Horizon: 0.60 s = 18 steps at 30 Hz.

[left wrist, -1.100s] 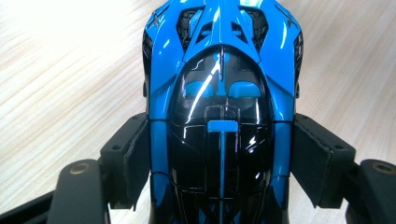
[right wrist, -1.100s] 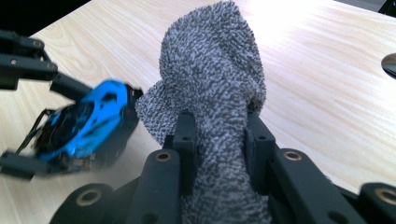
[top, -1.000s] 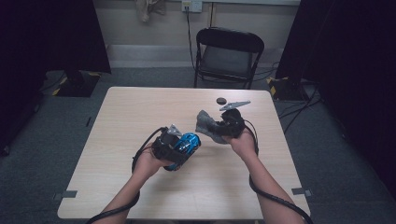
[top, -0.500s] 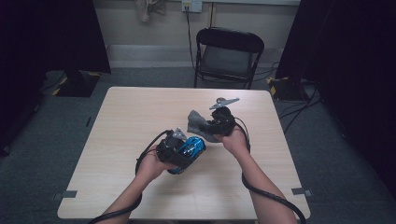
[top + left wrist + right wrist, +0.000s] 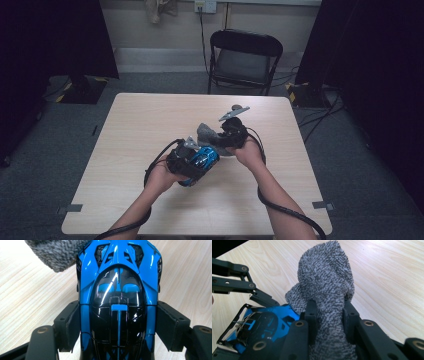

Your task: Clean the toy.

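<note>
A glossy blue and black toy car [image 5: 117,302] is clamped by its sides in my left gripper [image 5: 117,327], held over the wooden table [image 5: 140,130]. In the high view the car [image 5: 202,161] sits at the table's middle with the left gripper [image 5: 192,159] around it. My right gripper [image 5: 328,315] is shut on a bunched grey terry cloth [image 5: 325,287], whose free end rests against the car's end [image 5: 265,326]. The cloth [image 5: 206,134] and right gripper [image 5: 220,142] sit just right of the car, and the cloth's corner [image 5: 56,252] touches the car's upper left.
A black folding chair [image 5: 245,57] stands behind the table's far edge. Cables [image 5: 280,210] trail from both grippers across the near part of the table. Dark curtains flank the room on both sides.
My right gripper with the cloth has moved left and nearer, bringing the cloth against the car. The left gripper with the car has shifted slightly.
</note>
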Each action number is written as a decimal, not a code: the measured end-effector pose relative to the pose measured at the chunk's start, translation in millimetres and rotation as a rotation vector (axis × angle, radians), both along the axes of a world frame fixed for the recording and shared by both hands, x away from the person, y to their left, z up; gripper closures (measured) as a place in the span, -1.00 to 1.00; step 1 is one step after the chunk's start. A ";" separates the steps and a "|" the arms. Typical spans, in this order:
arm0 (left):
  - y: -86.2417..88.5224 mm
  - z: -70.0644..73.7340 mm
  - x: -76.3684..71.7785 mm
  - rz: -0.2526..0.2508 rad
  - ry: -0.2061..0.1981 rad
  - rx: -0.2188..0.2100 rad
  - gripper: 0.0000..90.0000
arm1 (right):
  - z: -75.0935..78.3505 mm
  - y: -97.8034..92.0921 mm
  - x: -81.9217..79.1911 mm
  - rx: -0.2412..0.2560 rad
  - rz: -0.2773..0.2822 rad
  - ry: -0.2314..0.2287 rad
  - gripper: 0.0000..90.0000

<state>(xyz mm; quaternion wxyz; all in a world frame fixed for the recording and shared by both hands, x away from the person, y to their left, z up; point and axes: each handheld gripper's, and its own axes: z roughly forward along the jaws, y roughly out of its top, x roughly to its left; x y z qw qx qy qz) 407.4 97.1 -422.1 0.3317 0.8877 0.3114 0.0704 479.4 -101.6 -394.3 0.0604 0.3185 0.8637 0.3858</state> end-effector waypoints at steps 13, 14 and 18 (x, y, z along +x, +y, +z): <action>4.6 -0.2 1.9 0.016 0.002 0.000 -0.38 | 0.0 -2.5 -1.7 0.000 0.008 -0.002 0.60; 4.9 -0.3 2.0 0.018 0.003 0.002 -0.38 | -0.2 -3.2 -1.8 0.001 0.006 -0.002 0.60; 7.8 -0.7 3.4 0.032 0.005 -0.001 -0.38 | -0.8 -8.2 -2.7 0.000 -0.004 -0.001 0.60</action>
